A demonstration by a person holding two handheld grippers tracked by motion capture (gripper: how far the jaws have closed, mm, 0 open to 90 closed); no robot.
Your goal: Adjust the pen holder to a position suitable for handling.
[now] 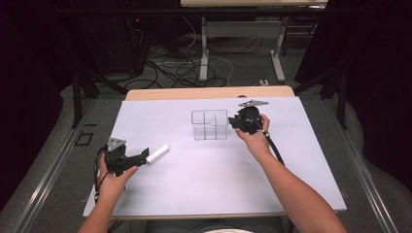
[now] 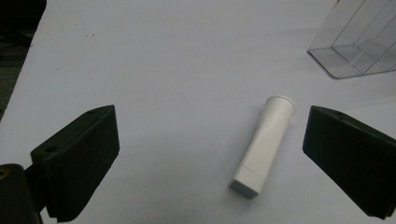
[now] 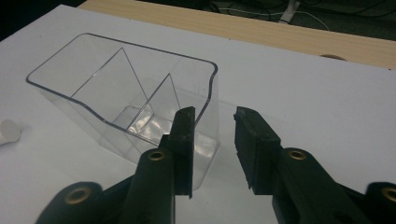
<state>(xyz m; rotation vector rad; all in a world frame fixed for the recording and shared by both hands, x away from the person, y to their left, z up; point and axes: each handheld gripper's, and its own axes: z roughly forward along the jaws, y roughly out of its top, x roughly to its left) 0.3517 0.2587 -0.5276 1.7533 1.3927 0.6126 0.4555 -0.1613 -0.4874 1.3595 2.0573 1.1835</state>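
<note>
A clear plastic rectangular container (image 1: pixel 210 124) with inner dividers is seen standing upright near the middle of the white-covered surface (image 1: pixel 204 184). Its interior is split by thin transparent walls into several compartments, one longer and the others smaller; in the right gripper view (image 3: pixel 123 88) every compartment that can be seen into is bare, with only the surface showing through the floor and walls.

The right tool (image 1: pixel 238 121) is held at the container's right end. In the right gripper view (image 3: pixel 212 140) its jaws are seen parted by a narrow gap, with the near corner of the container's wall just in front of the left jaw; the pads are not pressed on the wall, and whether the left jaw touches it cannot be told.

A white plastic tube with a flat crimped end and a round cap (image 1: pixel 158 154) is lying on its side on the surface, outside the container and well to its left. In the left gripper view the tube (image 2: pixel 265 144) is seen between the widely spread jaws of the left tool (image 2: pixel 210 154), nearer the right jaw and touched by neither. The cap end is pointed away from the tool, towards the container (image 2: pixel 355 46).
</note>
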